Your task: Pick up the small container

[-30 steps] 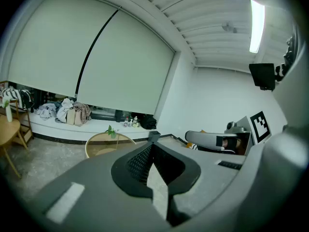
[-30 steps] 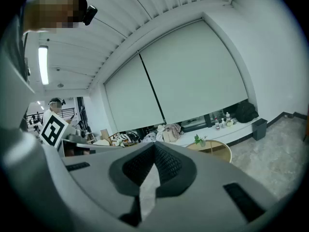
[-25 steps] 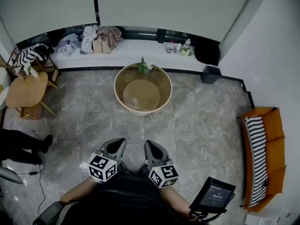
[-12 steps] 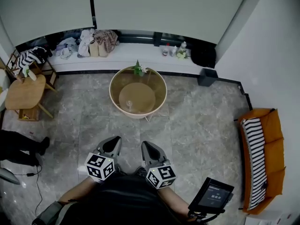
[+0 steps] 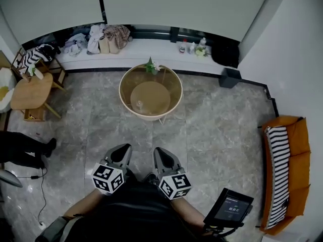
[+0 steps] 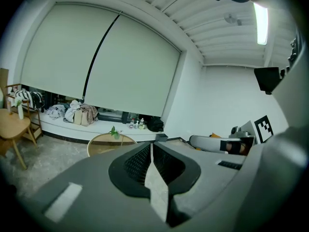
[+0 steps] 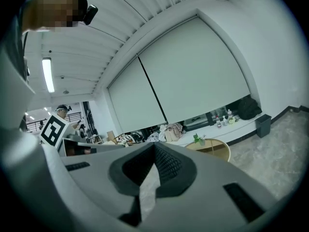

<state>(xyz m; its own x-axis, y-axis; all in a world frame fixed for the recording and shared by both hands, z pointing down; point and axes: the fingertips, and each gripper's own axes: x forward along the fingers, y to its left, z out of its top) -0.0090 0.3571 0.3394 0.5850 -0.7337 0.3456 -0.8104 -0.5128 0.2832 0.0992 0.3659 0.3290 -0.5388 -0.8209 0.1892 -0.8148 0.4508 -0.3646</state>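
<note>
Now left gripper [image 6: 151, 145] jaws together, empty, right gripper [image 7: 154, 145] likewise

Head cam tilted a touch: round table [image 5: 150, 92], left gripper [image 5: 124, 146] & right gripper [image 5: 157, 149] all sit slightly higher in frame vs 1 s ago.

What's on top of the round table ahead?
A green plant at its far rim, a small clear container near the middle. Beneath the round table is hidden.
</note>
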